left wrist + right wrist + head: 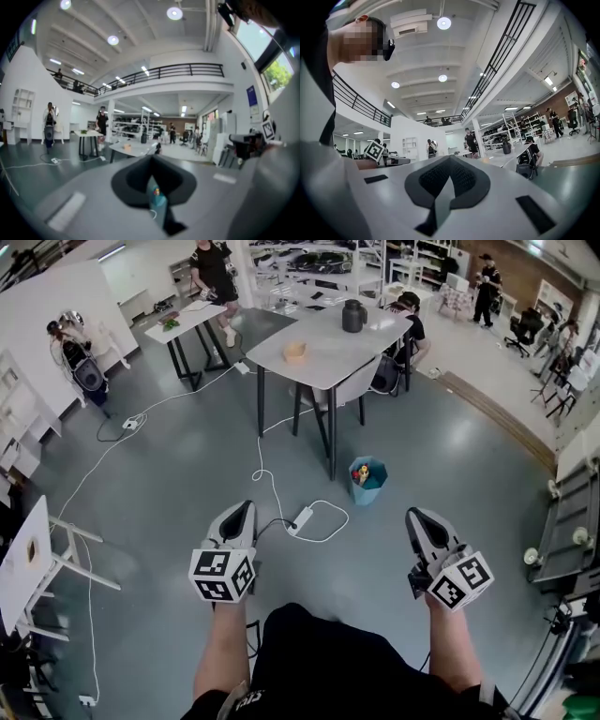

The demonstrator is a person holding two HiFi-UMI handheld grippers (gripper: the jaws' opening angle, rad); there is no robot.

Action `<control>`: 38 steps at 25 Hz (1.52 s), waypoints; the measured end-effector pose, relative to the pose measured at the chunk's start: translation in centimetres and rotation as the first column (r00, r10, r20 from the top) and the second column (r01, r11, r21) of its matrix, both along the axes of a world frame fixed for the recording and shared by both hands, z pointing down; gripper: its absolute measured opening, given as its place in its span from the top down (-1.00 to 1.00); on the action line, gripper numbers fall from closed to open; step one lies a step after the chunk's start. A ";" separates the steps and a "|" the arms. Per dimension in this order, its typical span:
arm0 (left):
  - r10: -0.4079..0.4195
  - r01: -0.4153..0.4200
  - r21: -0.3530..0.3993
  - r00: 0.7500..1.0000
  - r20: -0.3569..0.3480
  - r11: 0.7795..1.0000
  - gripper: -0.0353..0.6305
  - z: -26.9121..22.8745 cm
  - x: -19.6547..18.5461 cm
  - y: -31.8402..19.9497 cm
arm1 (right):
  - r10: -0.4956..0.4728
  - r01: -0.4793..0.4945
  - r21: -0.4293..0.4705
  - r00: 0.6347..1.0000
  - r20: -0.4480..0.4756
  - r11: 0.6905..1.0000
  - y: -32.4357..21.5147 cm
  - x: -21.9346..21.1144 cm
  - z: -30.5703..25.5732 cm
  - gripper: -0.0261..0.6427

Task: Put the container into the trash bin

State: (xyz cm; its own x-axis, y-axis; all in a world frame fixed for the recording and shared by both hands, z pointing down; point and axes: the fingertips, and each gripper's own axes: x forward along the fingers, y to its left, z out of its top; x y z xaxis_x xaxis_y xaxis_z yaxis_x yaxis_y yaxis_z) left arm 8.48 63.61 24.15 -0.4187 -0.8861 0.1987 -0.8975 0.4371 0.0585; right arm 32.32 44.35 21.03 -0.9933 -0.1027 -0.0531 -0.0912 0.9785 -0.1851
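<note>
At the bottom of the head view, the left gripper (246,507) and the right gripper (414,515) are held out level over the grey floor (169,521). Each has its jaws pressed together with nothing between them. Just above the left gripper, a white power strip (301,519) lies on the floor, its cable (267,479) looping toward the table. Right of centre, the teal bin (375,486) stands on the floor beside a table leg, well apart from both grippers. Something yellow and red is inside it, too small to identify. Above it in the frame, the table (328,367) carries a tan container (295,351) near its middle and a dark jug (353,315) at its far edge. A seated person (410,324) is behind the table.
</note>
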 end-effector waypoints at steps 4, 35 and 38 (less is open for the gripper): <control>0.012 -0.011 0.004 1.000 -0.003 1.000 0.87 0.1 -0.3 -1.3 | -0.009 0.008 -0.006 1.000 -0.006 1.000 -0.8 -0.5 0.2 0.94; 0.104 -0.103 0.027 0.993 -0.059 0.994 0.87 2.2 -29.5 -16.0 | -0.119 0.118 -0.011 0.988 -0.101 0.993 -10.0 -35.0 1.1 0.94; 0.113 -0.112 0.020 0.992 -0.061 0.993 0.87 2.4 -30.7 -17.1 | -0.119 0.118 -0.017 0.987 -0.106 0.993 -10.9 -36.4 1.4 0.94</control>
State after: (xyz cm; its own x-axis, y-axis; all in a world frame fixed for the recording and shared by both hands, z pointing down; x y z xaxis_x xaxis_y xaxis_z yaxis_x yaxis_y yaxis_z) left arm -22.24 46.53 26.57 -0.3032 -0.9304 0.2059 -0.9354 0.3319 0.1223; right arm -4.11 33.42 22.39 -0.9984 0.0162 0.0540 0.0055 0.9815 -0.1912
